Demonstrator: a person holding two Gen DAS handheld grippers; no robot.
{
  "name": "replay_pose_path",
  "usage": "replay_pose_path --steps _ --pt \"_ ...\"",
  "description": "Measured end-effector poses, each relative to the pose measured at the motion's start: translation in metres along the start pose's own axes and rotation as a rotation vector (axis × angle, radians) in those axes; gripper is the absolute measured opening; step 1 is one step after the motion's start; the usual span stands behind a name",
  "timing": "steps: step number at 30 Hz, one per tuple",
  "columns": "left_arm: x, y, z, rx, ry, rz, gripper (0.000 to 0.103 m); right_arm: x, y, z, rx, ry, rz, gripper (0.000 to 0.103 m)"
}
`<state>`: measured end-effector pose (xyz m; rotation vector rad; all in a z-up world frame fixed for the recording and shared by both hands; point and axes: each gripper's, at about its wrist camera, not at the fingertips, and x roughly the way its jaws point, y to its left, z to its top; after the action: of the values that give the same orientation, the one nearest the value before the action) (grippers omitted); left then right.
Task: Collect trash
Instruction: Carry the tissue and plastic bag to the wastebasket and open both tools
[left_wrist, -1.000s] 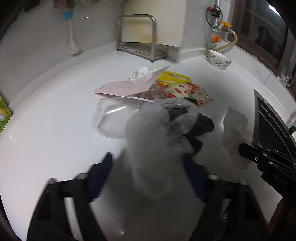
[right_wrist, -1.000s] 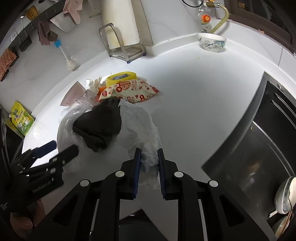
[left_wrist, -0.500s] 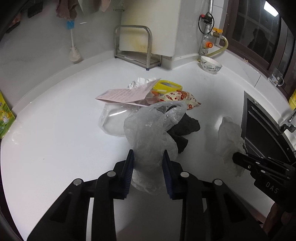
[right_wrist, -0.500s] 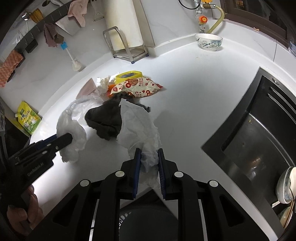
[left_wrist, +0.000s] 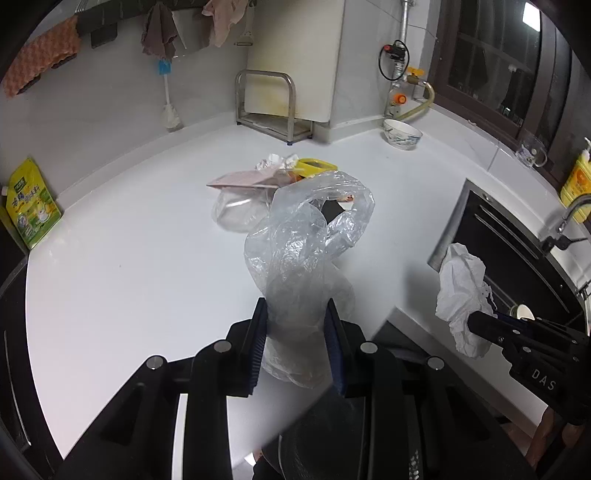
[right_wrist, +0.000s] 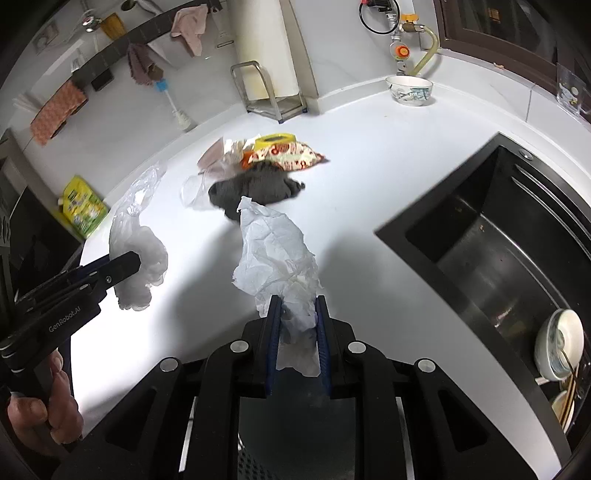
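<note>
My left gripper (left_wrist: 296, 332) is shut on a crumpled clear plastic bag (left_wrist: 306, 243), lifted off the white counter; the same bag (right_wrist: 136, 251) hangs from that gripper in the right wrist view. My right gripper (right_wrist: 297, 325) is shut on a crumpled white paper towel (right_wrist: 275, 254), also held above the counter and seen as a white wad (left_wrist: 461, 291) in the left wrist view. The rest of the trash pile stays on the counter: a dark cloth (right_wrist: 255, 186), a red-and-white snack bag (right_wrist: 288, 157), a yellow packet (right_wrist: 277, 138), a pink paper sheet (left_wrist: 243, 181) and a clear plastic container (left_wrist: 236, 210).
A black sink (right_wrist: 491, 236) lies to the right with bowls (right_wrist: 559, 343) at its near end. A bowl (left_wrist: 402, 133), a metal rack (left_wrist: 269, 107) and a brush (left_wrist: 168, 96) stand at the back. A green-yellow pouch (left_wrist: 29, 203) leans at the left. A dark mesh bin (right_wrist: 295, 439) sits below the counter edge.
The left gripper closed on the clear bag and lifted it back toward the counter edge. The right gripper pulled back and up with the paper towel. Both pieces have left the pile.
</note>
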<state>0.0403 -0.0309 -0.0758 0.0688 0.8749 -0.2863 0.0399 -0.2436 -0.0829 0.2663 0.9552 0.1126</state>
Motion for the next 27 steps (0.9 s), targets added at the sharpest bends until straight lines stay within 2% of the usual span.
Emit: replay_pose_path --steps 13,21,27 --pt "-0.026 -0.052 -0.070 -0.003 0.062 0.006 0.030 -0.031 -0.028 -0.068 -0.032 0.058 0.038 0.018" --pt "-0.012 -0.074 -0.105 0.010 0.157 -0.015 0.031 -0.024 -0.038 -0.102 -0.029 0.127 0.058 0.018" --pt "0.007 -0.073 -0.123 0.034 0.219 -0.011 0.033 -0.006 -0.036 -0.118 -0.005 0.172 0.055 0.018"
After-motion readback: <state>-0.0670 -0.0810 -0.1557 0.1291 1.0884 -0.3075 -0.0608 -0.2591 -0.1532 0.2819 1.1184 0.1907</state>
